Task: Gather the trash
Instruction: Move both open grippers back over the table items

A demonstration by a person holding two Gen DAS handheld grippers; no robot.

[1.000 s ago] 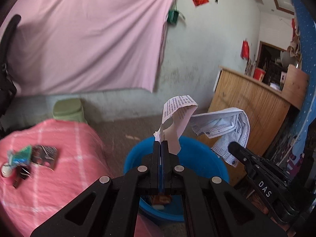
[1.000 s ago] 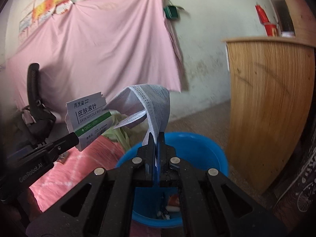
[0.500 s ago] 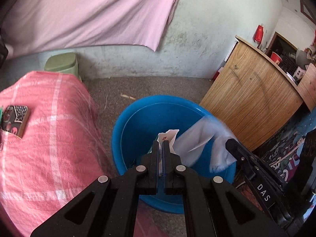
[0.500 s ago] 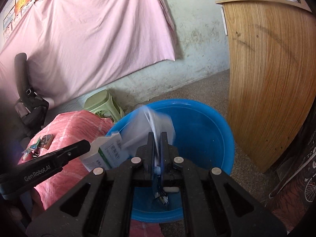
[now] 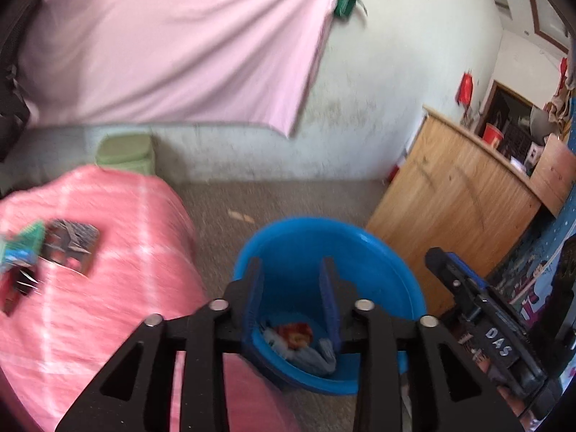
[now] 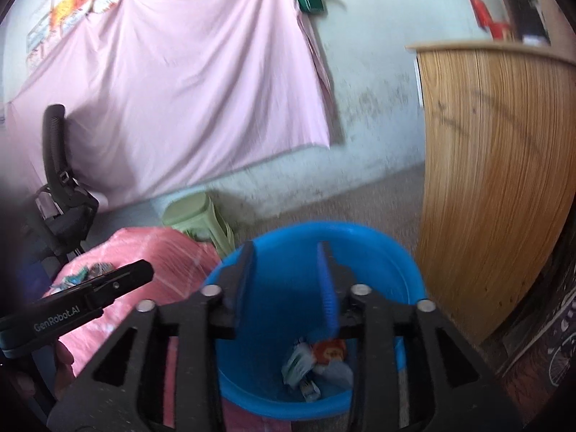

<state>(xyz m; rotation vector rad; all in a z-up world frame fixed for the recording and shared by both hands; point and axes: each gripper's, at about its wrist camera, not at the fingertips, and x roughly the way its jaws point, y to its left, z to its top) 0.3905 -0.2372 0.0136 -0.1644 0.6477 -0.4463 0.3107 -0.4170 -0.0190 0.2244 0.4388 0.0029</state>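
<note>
A blue basin (image 5: pixel 378 252) stands on the floor beside the pink-covered table; it also shows in the right wrist view (image 6: pixel 360 244). Trash lies at its bottom: a red-orange wrapper (image 5: pixel 295 334), a grey face mask (image 5: pixel 320 354), and a white-green box (image 6: pixel 297 361). My left gripper (image 5: pixel 292 270) is open and empty above the basin. My right gripper (image 6: pixel 284 255) is open and empty above it too. Each gripper shows in the other's view, the right (image 5: pixel 478 302) and the left (image 6: pixel 90 298).
More small litter (image 5: pixel 68 248) lies on the pink checked cloth (image 5: pixel 118 288) at the left. A green stool (image 5: pixel 124 153) stands by the wall. A wooden counter (image 5: pixel 450 198) stands right of the basin. A black chair (image 6: pixel 57 187) stands at the far left.
Both grippers have opened. The box from the left and the face mask from the right have dropped into the basin. Both grippers have risen and tilted up.
</note>
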